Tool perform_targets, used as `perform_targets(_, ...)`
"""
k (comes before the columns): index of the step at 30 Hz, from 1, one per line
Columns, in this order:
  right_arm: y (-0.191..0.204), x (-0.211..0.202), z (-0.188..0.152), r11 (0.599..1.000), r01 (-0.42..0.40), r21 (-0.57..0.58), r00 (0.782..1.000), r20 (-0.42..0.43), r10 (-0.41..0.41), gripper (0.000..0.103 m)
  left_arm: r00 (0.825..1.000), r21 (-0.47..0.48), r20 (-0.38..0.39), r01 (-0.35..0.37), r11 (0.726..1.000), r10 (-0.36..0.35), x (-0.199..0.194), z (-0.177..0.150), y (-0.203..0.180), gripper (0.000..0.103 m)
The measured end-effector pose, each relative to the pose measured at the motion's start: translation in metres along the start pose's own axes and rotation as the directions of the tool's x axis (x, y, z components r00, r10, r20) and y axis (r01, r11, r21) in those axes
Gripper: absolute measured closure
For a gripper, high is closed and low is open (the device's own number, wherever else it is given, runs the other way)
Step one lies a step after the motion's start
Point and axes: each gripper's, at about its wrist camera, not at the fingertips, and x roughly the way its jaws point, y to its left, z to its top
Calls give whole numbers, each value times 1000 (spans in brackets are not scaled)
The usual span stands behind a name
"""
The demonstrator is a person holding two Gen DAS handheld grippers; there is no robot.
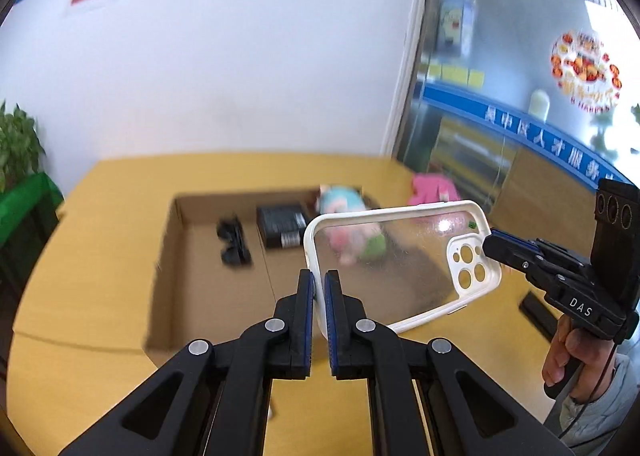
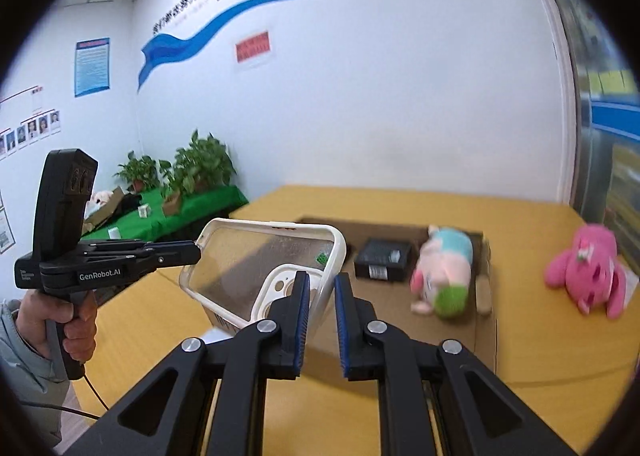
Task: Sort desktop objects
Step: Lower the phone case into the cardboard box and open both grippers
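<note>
A clear phone case [image 1: 400,256] with a white rim hangs in the air above the yellow table, gripped at both ends. My left gripper [image 1: 319,288] is shut on the rim of its plain end. My right gripper [image 1: 490,244] pinches the end with the camera cut-outs. In the right wrist view the case [image 2: 260,260] stretches from my right gripper [image 2: 322,288], shut on its rim, to my left gripper [image 2: 198,252]. Behind the case an open cardboard box [image 1: 168,256] lies on the table.
The box [image 2: 486,296] holds a black carton [image 2: 384,258], a small black object [image 1: 232,244] and a pastel plush toy [image 2: 444,272]. A pink plush [image 2: 588,272] lies on the table right of it. A flat black item [image 1: 536,312] lies under the right gripper. Potted plants [image 2: 192,176] stand far left.
</note>
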Motion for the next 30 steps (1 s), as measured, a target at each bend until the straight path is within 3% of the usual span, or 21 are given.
perform_targets(6,13,30,27,998,-51,-28,999,12,52,91,997,-10,40,-66,998,66,-4,24,33,99)
perform_targets(11,12,77,32,994,-108,3,993,-38,108,91,995,-33,26,-93,995,94,7,34,64,99)
perform_targets(20,-12,170,16,981,-150,123,968,-183,171,91,983,-64,-115,-151,986,143,83,31,117,99)
perform_targets(25,-30,223,13,974,-130,183,937,-299,181,91,967,-77,-203,-173,982,155,129,20,139,99)
perform_targets(30,-38,269,3,963,-111,246,879,-428,211,91,935,-102,-324,-185,977,143,170,2,161,99)
